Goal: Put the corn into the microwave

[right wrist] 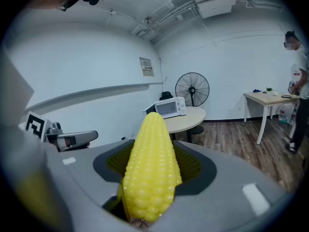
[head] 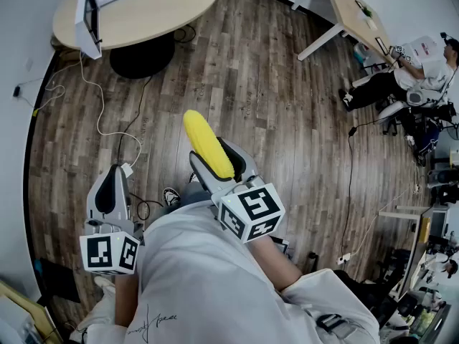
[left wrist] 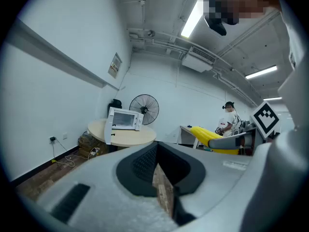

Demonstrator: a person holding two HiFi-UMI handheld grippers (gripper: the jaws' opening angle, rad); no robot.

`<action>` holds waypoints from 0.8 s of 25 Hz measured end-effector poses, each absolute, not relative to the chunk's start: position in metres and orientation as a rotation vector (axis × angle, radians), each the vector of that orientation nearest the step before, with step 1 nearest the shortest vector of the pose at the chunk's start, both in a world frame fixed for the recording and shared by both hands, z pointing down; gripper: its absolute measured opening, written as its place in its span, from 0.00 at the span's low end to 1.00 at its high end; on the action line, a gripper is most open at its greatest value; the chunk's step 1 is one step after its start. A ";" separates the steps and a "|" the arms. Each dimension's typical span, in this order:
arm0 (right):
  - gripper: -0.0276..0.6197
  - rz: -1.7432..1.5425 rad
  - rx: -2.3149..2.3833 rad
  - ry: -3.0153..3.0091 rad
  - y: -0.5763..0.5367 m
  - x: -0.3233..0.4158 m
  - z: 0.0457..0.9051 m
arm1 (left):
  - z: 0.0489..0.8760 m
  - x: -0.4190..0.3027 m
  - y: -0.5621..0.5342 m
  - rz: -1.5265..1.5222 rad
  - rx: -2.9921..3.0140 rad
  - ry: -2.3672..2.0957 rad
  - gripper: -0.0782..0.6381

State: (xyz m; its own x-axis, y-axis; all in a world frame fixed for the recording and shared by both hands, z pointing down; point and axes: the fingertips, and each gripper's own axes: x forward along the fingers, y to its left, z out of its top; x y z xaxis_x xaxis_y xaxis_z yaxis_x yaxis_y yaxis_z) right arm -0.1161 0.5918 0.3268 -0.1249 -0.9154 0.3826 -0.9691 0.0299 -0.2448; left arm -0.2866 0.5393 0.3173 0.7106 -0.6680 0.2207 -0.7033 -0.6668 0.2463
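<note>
Right gripper (head: pixel 228 162): jaws clenched on the corn (head: pixel 206 143), gripping the cob near its butt end, one pad on each side. The cob sticks out forward past the jaw tips, with its pointed end aimed away from me and tilted a little up. Left gripper (head: pixel 109 192): jaws drawn together with nothing between them; only a thin sliver of wood floor (head: pixel 272 106) shows through the gap. It sits to the left of the right gripper, a little nearer to me and well apart from the corn. The microwave (head: pixel 92 9) stands on the round counter (head: pixel 154 16), far left across the room, and its door looks swung open. The corn is well short of it, held in the air above the floor. A pedestal fan (right wrist: pixel 192 88) stands behind the counter. A person (head: pixel 401 77) sits at the far right by another desk.
</note>
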 end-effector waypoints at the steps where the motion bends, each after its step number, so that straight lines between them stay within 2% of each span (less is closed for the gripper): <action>1: 0.45 0.685 1.996 -2.168 0.592 -0.118 0.327 | 0.318 -0.288 0.539 0.165 2.608 -1.071 0.09; 7: 0.45 0.697 2.012 -2.190 0.594 -0.116 0.321 | 0.318 -0.279 0.541 0.177 2.616 -1.026 0.09; 12: 0.45 0.720 2.023 -2.232 0.580 -0.108 0.318 | 0.302 -0.275 0.527 0.055 2.625 -1.021 0.09; 20: 0.45 0.775 1.978 -2.274 0.535 -0.081 0.332 | 0.308 -0.243 0.491 0.101 2.646 -0.991 0.09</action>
State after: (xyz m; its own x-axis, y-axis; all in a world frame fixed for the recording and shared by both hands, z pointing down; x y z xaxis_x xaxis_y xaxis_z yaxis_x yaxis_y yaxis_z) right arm -0.0808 0.5354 0.3319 -0.1917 -0.9212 0.3385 -0.9361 0.0680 -0.3451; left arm -0.2434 0.4912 0.3076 0.7579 -0.6287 0.1740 -0.6510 -0.7113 0.2652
